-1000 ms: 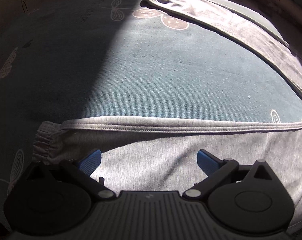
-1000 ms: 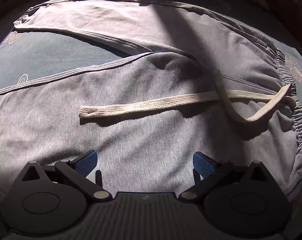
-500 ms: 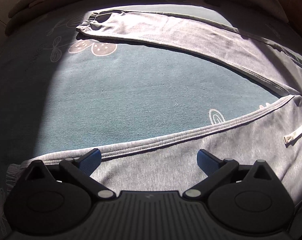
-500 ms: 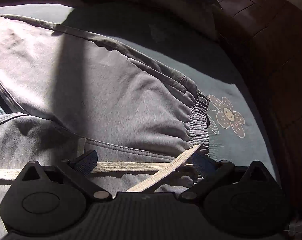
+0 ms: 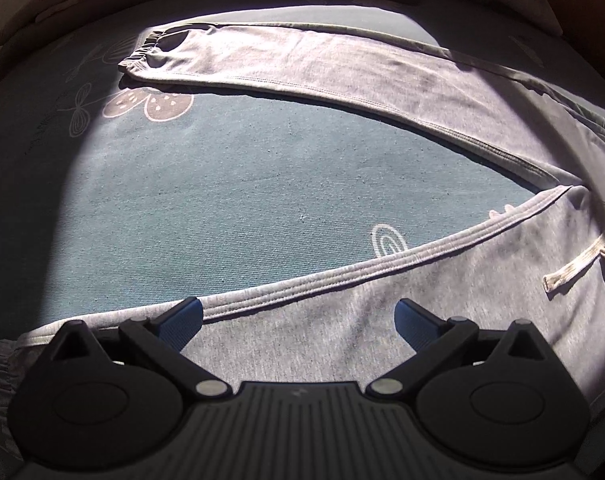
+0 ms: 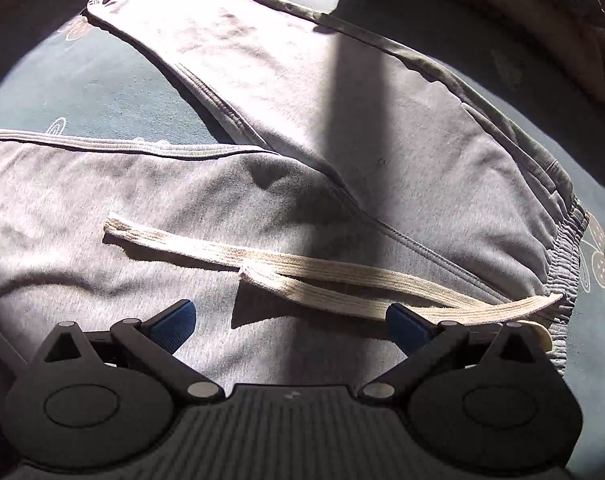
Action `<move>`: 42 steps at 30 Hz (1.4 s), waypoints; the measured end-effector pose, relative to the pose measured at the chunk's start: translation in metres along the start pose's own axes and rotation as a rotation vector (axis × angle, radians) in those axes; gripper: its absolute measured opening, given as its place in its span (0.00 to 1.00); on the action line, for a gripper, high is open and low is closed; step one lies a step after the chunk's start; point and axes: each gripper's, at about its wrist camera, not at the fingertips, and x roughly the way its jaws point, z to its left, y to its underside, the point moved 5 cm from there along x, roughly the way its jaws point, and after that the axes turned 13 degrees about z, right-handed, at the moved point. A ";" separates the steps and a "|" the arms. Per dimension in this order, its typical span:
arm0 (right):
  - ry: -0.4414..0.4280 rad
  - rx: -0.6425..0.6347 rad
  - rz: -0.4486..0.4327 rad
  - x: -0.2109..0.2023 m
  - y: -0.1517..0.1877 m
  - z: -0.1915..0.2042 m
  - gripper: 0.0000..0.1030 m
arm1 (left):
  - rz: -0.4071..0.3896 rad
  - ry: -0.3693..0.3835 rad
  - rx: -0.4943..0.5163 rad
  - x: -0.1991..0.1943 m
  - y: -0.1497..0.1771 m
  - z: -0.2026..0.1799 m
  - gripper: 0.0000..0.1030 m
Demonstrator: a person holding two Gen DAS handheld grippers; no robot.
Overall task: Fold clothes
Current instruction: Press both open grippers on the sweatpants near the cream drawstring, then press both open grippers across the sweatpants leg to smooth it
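Pants [image 5: 382,68]: grey, spread flat on a blue flowered sheet [image 5: 242,184], legs splayed apart, sun across them.
Drawstring [image 6: 342,276]: cream, both ends lying loose on the front by the waistband.
Left gripper [image 5: 298,320]: jaws wide open, empty, over the near leg's seam.
Right gripper [image 6: 288,320]: jaws wide open, empty, over the drawstring.

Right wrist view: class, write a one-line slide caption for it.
Open right gripper hovers over grey sweatpants spread on a blue floral sheet, cream drawstring lying loose.
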 end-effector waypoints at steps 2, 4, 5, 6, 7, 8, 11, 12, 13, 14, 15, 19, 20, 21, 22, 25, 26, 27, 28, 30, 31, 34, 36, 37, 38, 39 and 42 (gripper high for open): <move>-0.038 0.032 -0.019 -0.003 -0.003 0.003 0.99 | 0.001 0.003 0.009 0.000 0.001 -0.004 0.99; -0.088 0.033 -0.042 -0.006 -0.008 0.010 0.99 | 0.005 0.008 0.010 0.001 0.003 -0.007 0.99; -0.112 0.030 -0.050 -0.006 -0.011 0.014 0.99 | 0.008 0.012 0.010 0.001 0.003 -0.008 0.99; -0.143 0.030 -0.055 -0.005 -0.015 0.020 0.99 | 0.009 0.014 0.009 0.001 0.005 -0.009 0.99; -0.177 0.033 -0.060 -0.004 -0.019 0.027 0.99 | 0.010 0.017 0.009 0.001 0.006 -0.011 0.99; -0.207 0.034 -0.067 -0.003 -0.023 0.034 0.99 | 0.011 0.020 0.011 0.001 0.007 -0.012 0.99; -0.261 0.026 -0.075 0.002 -0.032 0.054 1.00 | 0.011 0.020 0.019 0.002 0.010 -0.014 0.99; -0.273 0.032 -0.067 0.006 -0.033 0.061 1.00 | 0.012 0.016 0.017 0.001 0.011 -0.014 0.99; -0.286 0.039 -0.059 0.010 -0.035 0.067 1.00 | 0.013 0.014 0.015 0.001 0.012 -0.013 0.99; -0.306 0.042 -0.055 0.011 -0.034 0.075 0.99 | 0.014 0.011 0.014 0.001 0.013 -0.013 0.99; -0.331 0.044 -0.052 0.010 -0.032 0.083 0.99 | 0.015 0.013 0.013 0.000 0.014 -0.012 0.99; -0.346 0.044 -0.070 -0.002 -0.010 0.109 1.00 | 0.023 0.015 0.015 -0.001 0.019 -0.007 0.99; -0.327 0.052 -0.062 -0.002 -0.002 0.113 1.00 | 0.027 0.015 0.017 0.000 0.021 -0.006 0.99; -0.303 0.061 -0.048 0.001 0.007 0.116 1.00 | 0.029 0.019 0.016 0.000 0.023 -0.004 0.99; -0.270 0.060 -0.037 0.003 0.016 0.120 1.00 | 0.031 0.024 0.016 0.000 0.025 -0.003 0.99; -0.146 0.036 -0.004 0.012 0.042 0.133 1.00 | 0.048 0.037 0.027 0.006 0.030 0.003 0.99; -0.096 0.026 0.013 0.017 0.052 0.138 1.00 | 0.056 0.034 0.033 0.008 0.032 0.005 0.99; -0.053 0.018 0.031 0.020 0.059 0.141 1.00 | 0.063 0.030 0.035 0.010 0.034 0.009 0.99; -0.013 0.012 0.049 0.023 0.065 0.145 1.00 | 0.063 0.033 0.035 0.010 0.035 0.012 0.99; 0.009 0.030 0.062 0.020 0.070 0.148 1.00 | 0.054 0.045 0.039 0.007 0.036 0.019 0.99; 0.007 0.048 0.069 0.017 0.069 0.149 1.00 | 0.052 0.046 0.043 0.007 0.037 0.022 0.99; -0.024 0.094 0.027 0.008 0.056 0.156 1.00 | 0.046 0.045 0.056 0.005 0.037 0.031 0.99; -0.044 0.085 -0.004 0.006 0.041 0.166 1.00 | 0.040 0.048 0.060 0.004 0.037 0.037 0.99; -0.034 0.076 -0.012 0.008 0.033 0.172 1.00 | 0.035 0.050 0.062 0.002 0.037 0.041 0.99; -0.027 0.074 -0.014 0.011 0.029 0.176 1.00 | 0.032 0.050 0.066 0.002 0.038 0.044 0.99; -0.026 0.076 -0.013 0.015 0.028 0.180 1.00 | 0.031 0.049 0.071 0.001 0.039 0.047 0.99; -0.031 0.157 0.049 0.027 0.040 0.183 1.00 | 0.032 0.040 0.090 0.002 0.047 0.055 0.99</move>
